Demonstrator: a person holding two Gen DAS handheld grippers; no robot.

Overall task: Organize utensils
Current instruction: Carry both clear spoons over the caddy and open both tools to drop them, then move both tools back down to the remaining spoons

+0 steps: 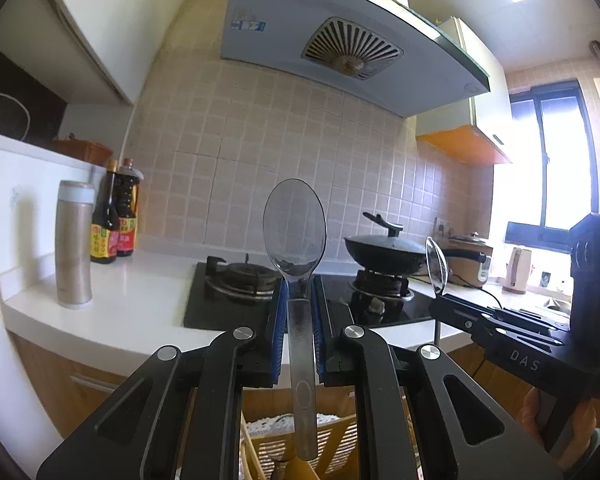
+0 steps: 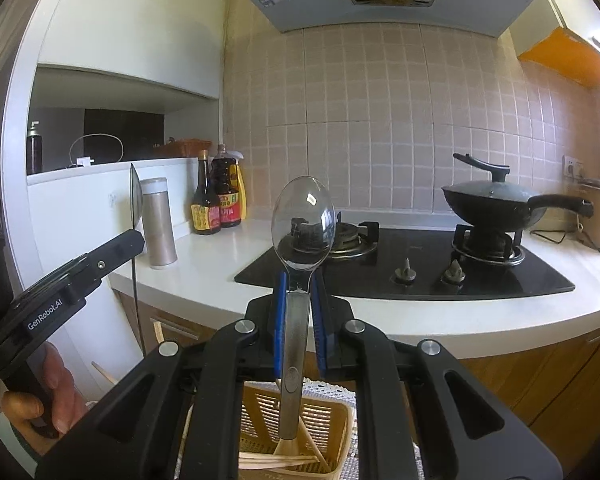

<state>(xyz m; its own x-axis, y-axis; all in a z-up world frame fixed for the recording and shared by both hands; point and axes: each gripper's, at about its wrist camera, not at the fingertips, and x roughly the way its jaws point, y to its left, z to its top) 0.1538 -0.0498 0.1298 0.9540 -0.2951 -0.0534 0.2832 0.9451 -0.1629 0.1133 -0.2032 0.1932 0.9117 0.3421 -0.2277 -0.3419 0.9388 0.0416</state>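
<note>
While raised above the slatted yellow basket [image 2: 296, 420], each clamps a clear plastic spoon upright, bowl up, handle hanging down toward the basket. Left gripper [image 1: 300, 296]: blue pads [image 1: 281, 320] closed narrow on the left spoon [image 1: 296, 240], handle end over the basket's rim [image 1: 340, 440]. Right gripper [image 2: 300, 292]: pads likewise pinched on the right spoon [image 2: 304, 224], handle tip just above wooden chopsticks [image 2: 276, 460] lying in the basket. Seen edge-on from the opposite camera in both cases: right spoon [image 1: 436, 268] at the neighbour's tip, left spoon [image 2: 136, 196] likewise.

Readable writing: "DAS" on the right gripper's body [image 1: 524, 360]; "GenRobot.AI" on the left gripper's side [image 2: 46, 314]. Beyond the basket: black gas hob [image 2: 404, 268] in a white counter [image 2: 204, 264], lidded black wok [image 2: 496, 200] on its right burner. Left of the hob: two sauce bottles [image 2: 216, 196] with red-yellow labels, text too small to read, and a metal flask [image 2: 160, 224]. On the range hood [image 1: 340, 40], a blue sticker, unreadable.
</note>
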